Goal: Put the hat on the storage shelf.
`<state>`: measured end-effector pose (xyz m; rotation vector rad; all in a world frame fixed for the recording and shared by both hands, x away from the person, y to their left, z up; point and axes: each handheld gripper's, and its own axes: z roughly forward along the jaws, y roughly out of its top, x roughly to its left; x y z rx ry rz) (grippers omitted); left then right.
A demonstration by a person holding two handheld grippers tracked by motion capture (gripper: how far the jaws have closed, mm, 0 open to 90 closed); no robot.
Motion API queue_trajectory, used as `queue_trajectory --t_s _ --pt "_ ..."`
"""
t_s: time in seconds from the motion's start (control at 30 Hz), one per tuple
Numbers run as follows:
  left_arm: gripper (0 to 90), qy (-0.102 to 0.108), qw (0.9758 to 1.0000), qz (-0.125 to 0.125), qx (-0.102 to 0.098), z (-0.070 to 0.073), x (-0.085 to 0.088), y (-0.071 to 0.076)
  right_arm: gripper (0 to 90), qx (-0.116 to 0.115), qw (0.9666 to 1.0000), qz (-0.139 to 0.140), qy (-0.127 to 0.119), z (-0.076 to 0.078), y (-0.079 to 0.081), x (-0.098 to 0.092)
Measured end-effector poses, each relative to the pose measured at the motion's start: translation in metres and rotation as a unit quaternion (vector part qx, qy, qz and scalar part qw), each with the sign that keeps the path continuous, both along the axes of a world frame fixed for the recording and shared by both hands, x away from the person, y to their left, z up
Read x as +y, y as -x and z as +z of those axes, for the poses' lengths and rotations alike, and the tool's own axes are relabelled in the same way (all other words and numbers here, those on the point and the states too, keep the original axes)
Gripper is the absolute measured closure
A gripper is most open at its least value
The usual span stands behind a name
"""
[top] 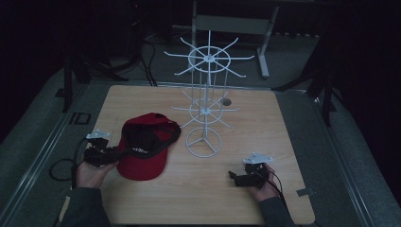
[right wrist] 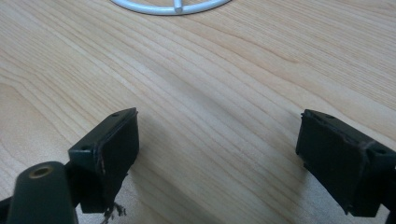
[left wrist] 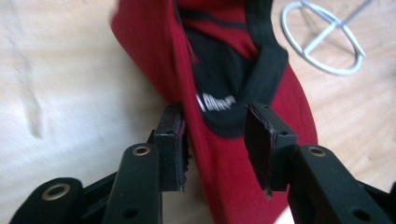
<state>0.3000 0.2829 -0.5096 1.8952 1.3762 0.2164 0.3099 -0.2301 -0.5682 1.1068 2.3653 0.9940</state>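
Seen from the high view, a wooden table (top: 236,198) carries a red cap (top: 144,146) lying upside down at left of centre, its black inner band facing up and its brim toward the person. Just beside the cap, to its right, stands a white wire rack (top: 204,101) with two tiers of radiating hooks and a ring-shaped base. The left gripper (top: 115,155), held in the person's left hand (top: 90,174), meets the cap at the brim's left edge. The right gripper (top: 231,176), held in the right hand (top: 265,187), rests low over bare wood near the table's front right, well apart from the cap and rack.

Along the left gripper view, the two black jaws stand partly apart with the red brim between them. One pad (left wrist: 173,144) lies against the brim's edge; the other pad (left wrist: 261,144) sits over the brim with a visible gap, so the cloth is straddled but not pinched. The cap's black lining (left wrist: 219,74) with white lettering shows just beyond the jaws, and the rack's ring base (left wrist: 322,42) lies at upper right.

Along the right gripper view, the jaws are spread wide with nothing between them, only wood grain beneath. A frayed thread hangs from the left-hand pad (right wrist: 114,154). An arc of the rack's ring base (right wrist: 173,7) crosses the top edge.
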Motion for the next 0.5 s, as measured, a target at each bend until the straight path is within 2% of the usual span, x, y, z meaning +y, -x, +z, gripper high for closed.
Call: queue_trajectory --t_s 0.2,0.27,0.33,0.43,0.5 --pt "59.5 0.009 0.9993 -0.029 0.022 -0.017 -0.005 0.008 13.1 -0.001 1.0 0.001 0.0 0.0 0.0 0.0" --pt "60.2 0.008 0.9991 -0.034 0.025 -0.018 -0.006 0.009 13.1 0.0 1.0 0.001 0.0 0.0 0.0 0.0" --pt "62.7 0.003 0.9984 -0.048 0.03 -0.02 -0.01 0.009 13.1 0.0 1.0 0.0 0.0 0.0 0.0 0.0" --pt "65.4 0.007 0.9967 -0.07 0.04 -0.023 -0.015 0.007 13.1 -0.001 1.0 0.001 0.0 0.0 0.0 0.0" --pt "65.8 0.009 0.9964 -0.072 0.043 -0.025 -0.016 0.006 13.1 0.0 1.0 0.0 0.0 0.0 0.0 0.0"
